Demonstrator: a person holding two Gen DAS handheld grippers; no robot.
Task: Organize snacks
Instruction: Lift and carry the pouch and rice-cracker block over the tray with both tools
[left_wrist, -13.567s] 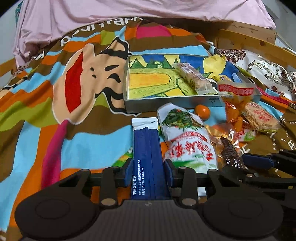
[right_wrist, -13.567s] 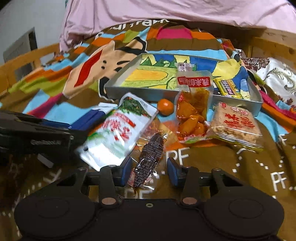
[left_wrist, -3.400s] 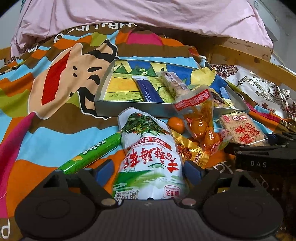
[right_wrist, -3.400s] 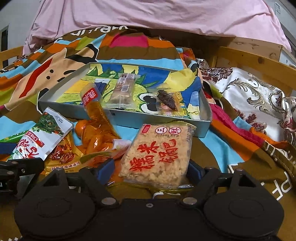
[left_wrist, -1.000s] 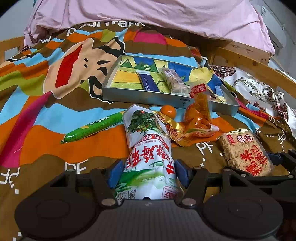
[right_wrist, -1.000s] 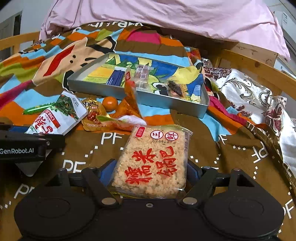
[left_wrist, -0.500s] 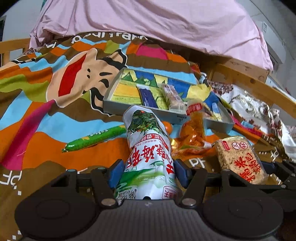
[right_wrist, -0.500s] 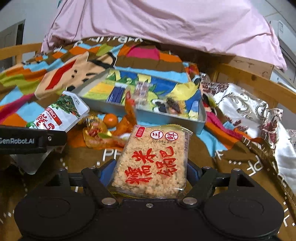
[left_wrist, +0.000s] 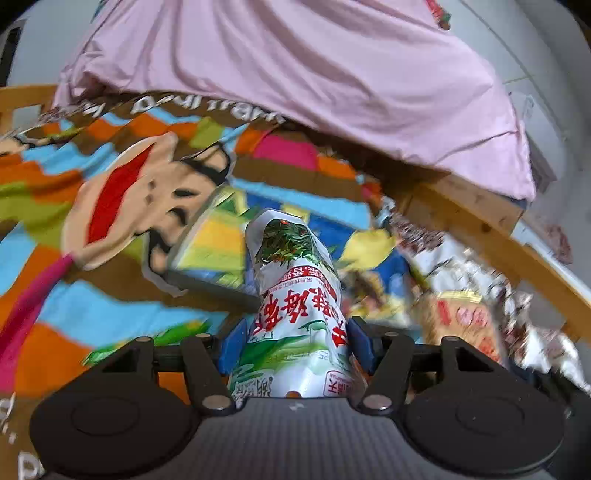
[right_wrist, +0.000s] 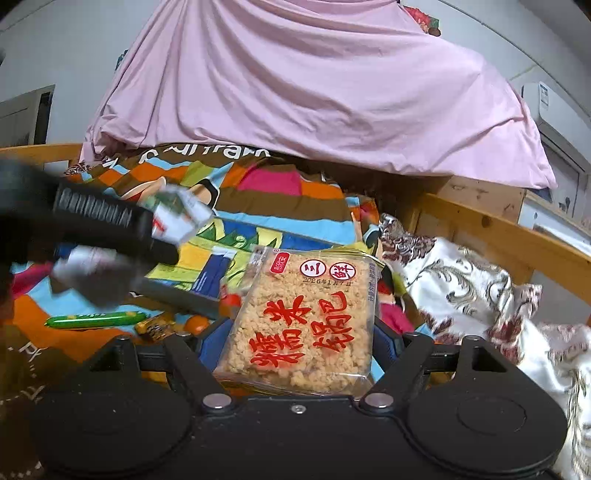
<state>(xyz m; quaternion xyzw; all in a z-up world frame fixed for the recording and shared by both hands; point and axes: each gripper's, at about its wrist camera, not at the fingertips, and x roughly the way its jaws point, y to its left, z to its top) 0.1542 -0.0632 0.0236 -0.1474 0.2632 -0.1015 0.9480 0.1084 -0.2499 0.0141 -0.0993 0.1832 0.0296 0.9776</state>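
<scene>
My left gripper (left_wrist: 293, 338) is shut on a white and green snack bag (left_wrist: 295, 302) with red characters, held up off the bedspread and pointing toward the grey tray (left_wrist: 207, 275). My right gripper (right_wrist: 297, 341) is shut on a clear pack of rice crackers (right_wrist: 306, 321) with red characters, also lifted. In the right wrist view the left gripper (right_wrist: 110, 229) and its bag (right_wrist: 177, 210) hang blurred at the left over the tray (right_wrist: 177, 295), which holds a blue packet (right_wrist: 218, 269).
A green sausage stick (right_wrist: 96, 319), a small orange (right_wrist: 195, 325) and a yellow wrapped snack (right_wrist: 155, 326) lie on the colourful bedspread before the tray. A pink quilt (right_wrist: 314, 92) is heaped behind. A wooden bed rail (right_wrist: 498, 229) and patterned cloth (right_wrist: 461, 284) lie at the right.
Both grippers have risen off the bedspread with their packs and tipped upward; more of the pink quilt shows. The left wrist view has blurred with the motion.
</scene>
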